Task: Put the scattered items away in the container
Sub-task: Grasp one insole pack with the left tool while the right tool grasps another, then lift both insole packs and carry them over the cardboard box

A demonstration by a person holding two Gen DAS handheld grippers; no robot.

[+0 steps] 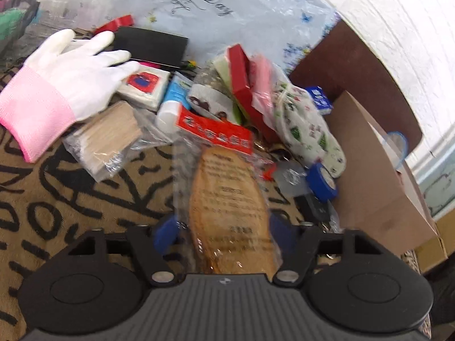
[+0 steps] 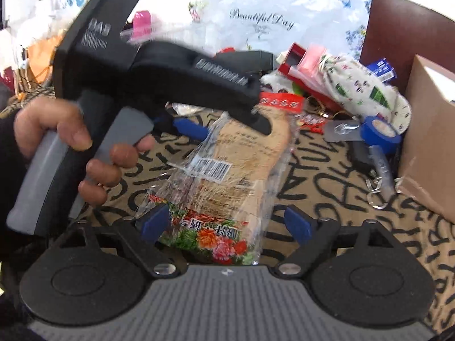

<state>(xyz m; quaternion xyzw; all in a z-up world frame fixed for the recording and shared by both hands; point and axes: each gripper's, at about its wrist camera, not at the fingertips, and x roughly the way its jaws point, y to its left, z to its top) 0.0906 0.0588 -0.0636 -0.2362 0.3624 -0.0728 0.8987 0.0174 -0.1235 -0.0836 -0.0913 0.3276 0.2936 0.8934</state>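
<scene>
Both grippers on insole pack (image 1: 230, 199) | we see left gripper (image 1: 224, 228) clamped on its end | right gripper (image 2: 224, 223) jaws apart, straddling it | pack's long axis points at heap beside cardboard box (image 1: 378, 182)

The insole pack (image 1: 227, 199) is looking like crinkly clear plastic, glossy and catching glare, with a matt tan insert inside. The rug (image 1: 71, 199) underneath is reading as soft, fuzzy cloth. The box (image 1: 378, 182) is showing plain matt brown cardboard. The tape roll (image 1: 322, 182) is looking smooth and slightly shiny. The drawstring pouch (image 1: 304, 125) is coming across as printed woven cloth, and the glove (image 1: 74, 71) as knit fabric.
</scene>
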